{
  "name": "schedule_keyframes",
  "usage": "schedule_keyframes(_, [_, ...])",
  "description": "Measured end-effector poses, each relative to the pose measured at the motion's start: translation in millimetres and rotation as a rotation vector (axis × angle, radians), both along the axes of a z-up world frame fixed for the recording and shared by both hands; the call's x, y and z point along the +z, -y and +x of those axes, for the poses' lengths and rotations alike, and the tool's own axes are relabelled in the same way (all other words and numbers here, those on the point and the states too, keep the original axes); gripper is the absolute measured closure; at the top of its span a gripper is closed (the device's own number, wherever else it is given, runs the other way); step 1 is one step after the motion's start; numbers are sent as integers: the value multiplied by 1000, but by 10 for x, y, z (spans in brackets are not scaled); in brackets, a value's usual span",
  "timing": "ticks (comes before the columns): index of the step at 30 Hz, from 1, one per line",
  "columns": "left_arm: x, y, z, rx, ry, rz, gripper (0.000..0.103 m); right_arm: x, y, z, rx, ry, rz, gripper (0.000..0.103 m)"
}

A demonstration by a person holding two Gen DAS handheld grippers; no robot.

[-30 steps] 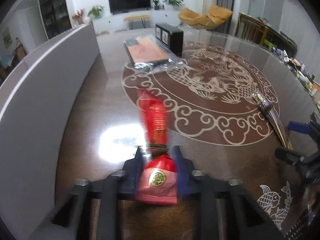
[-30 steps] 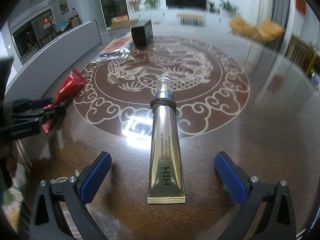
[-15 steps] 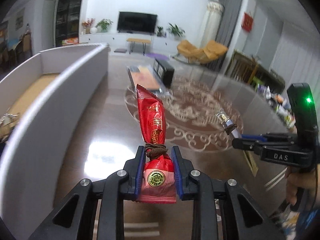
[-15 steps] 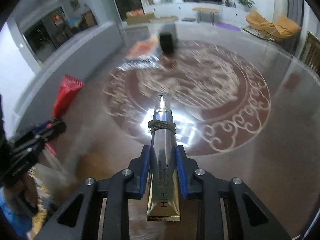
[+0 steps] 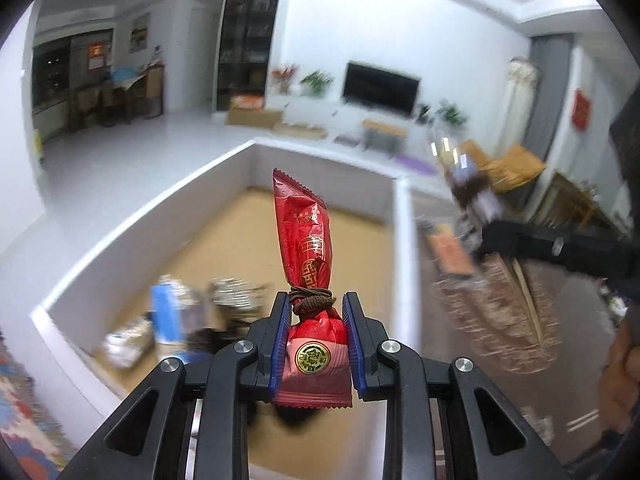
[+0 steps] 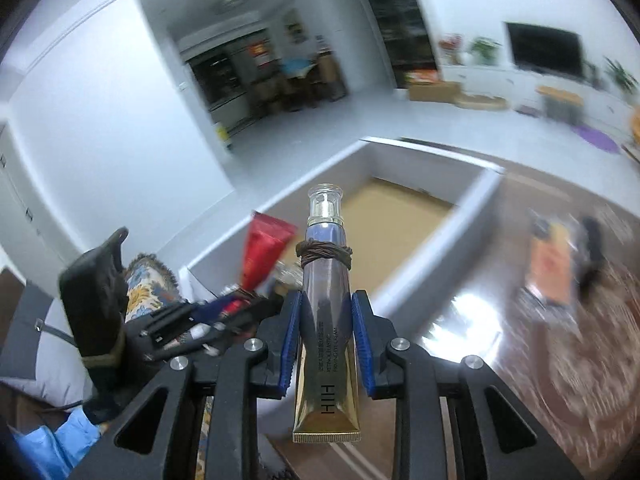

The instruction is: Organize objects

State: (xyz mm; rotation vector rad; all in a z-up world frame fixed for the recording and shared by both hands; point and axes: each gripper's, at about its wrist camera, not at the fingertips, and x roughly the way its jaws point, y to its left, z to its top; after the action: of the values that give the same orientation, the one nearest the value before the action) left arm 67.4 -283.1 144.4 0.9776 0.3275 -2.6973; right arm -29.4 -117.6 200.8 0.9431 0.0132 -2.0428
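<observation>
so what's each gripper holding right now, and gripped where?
Left gripper clamps the red snack packet at its lower end, below the cord. Right gripper clamps the gold cream tube mid-body.

It was a home's open living room. A flat-screen television (image 5: 381,88) hung on the white wall above a low white console (image 5: 320,114) carrying potted plants (image 5: 316,80). Right of the television stood a mustard lounge chair (image 5: 508,166); left of it, tall dark glass-fronted cabinets (image 5: 248,36).

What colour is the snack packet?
Red, with a gold round seal: the snack packet shows best in the left wrist view.
</observation>
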Motion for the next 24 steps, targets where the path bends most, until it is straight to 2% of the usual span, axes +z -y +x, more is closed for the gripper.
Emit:
schedule_keyframes(1, [-77, 88, -56, 21, 49, -12, 74, -16, 190, -38, 17, -1, 3, 76])
schedule_keyframes(3, [-259, 256, -153, 74, 133, -31, 62, -153, 566, -157, 52, 23, 41, 72])
schedule_keyframes(4, [-333, 315, -170, 100, 161, -32, 46, -250, 694, -212, 52, 53, 67, 59])
schedule_keyframes(5, [-396, 362, -162, 121, 183, -24, 36, -359, 771, -264, 43, 82, 89, 52])
schedule_keyframes(6, [-420, 373, -135, 130, 185, -18, 35, -447, 776, -307, 32, 100, 96, 42])
schedule_keyframes(8, [-421, 342, -44, 138, 156, -9, 31, -518, 658, -280, 7, 107, 76, 38])
schedule_keyframes(10, [-413, 277, 10, 137, 136, -1, 26, -544, 423, -215, -16, 65, 58, 19])
schedule_keyframes(12, [-400, 145, 66, 123, 107, 9, 24, -555, 164, -143, -57, 4, 66, 10])
schedule_keyframes(16, [-322, -235, 80, 40, 66, 40, 22, -758, -486, -131, -170, -63, 146, 7])
schedule_keyframes(19, [-234, -692, 67, -72, 36, 64, 20, -1109, -996, -160, -258, -81, 284, 7])
schedule_keyframes(21, [-185, -1058, 38, -159, 27, 70, 14, -1331, -1382, -156, -314, -67, 370, 7])
schedule_keyframes(24, [-226, -1559, -23, -279, 37, 91, 4, -1552, -1865, -122, -394, -51, 430, 7])
